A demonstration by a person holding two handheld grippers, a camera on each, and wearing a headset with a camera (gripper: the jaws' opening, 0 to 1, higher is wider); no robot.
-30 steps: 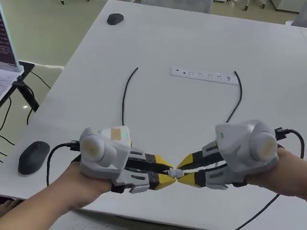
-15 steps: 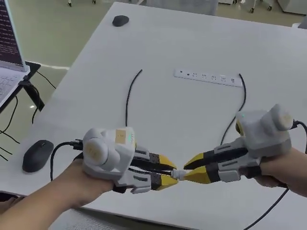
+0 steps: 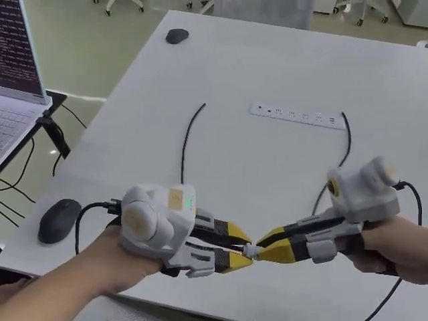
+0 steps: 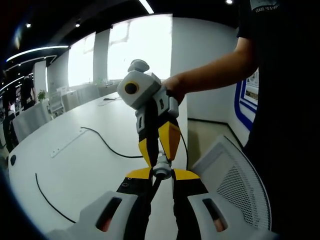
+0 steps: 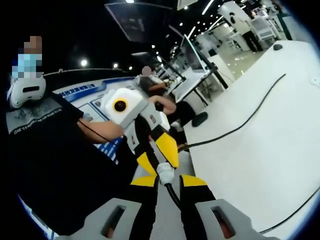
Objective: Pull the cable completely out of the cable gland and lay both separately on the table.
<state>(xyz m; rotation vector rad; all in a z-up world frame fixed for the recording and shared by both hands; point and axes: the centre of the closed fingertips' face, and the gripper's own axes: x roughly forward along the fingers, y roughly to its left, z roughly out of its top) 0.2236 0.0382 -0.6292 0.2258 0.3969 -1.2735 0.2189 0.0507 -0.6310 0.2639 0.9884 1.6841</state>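
Two grippers meet nose to nose above the near edge of the table (image 3: 281, 167), with the gland (image 3: 251, 252) caught between them in the air. The left gripper (image 3: 242, 249) has its jaws drawn in to a narrow gap. In the left gripper view its yellow tips sit either side of the gland, so I judge it clamped on the gland body. The right gripper (image 3: 263, 248) is likewise nearly closed. In the right gripper view the cable (image 5: 173, 194) runs black from the gland's end down between its tips. It seems pinched on that cable just behind the gland, though the contact is too small to be sure of. A black lead (image 3: 185, 144) lies on the table and passes behind the left gripper; whether it is the same cable I cannot tell. Both parts look light. The gland is small, hard plastic, probably smooth and rounded, so it may twist or slip from flat tips. It is best held across its widest part. The cable is thin and limp, and the gland's seal likely grips it. The hold should therefore be close to the gland, where the cable cannot buckle, and the pull straight along the gland's axis.
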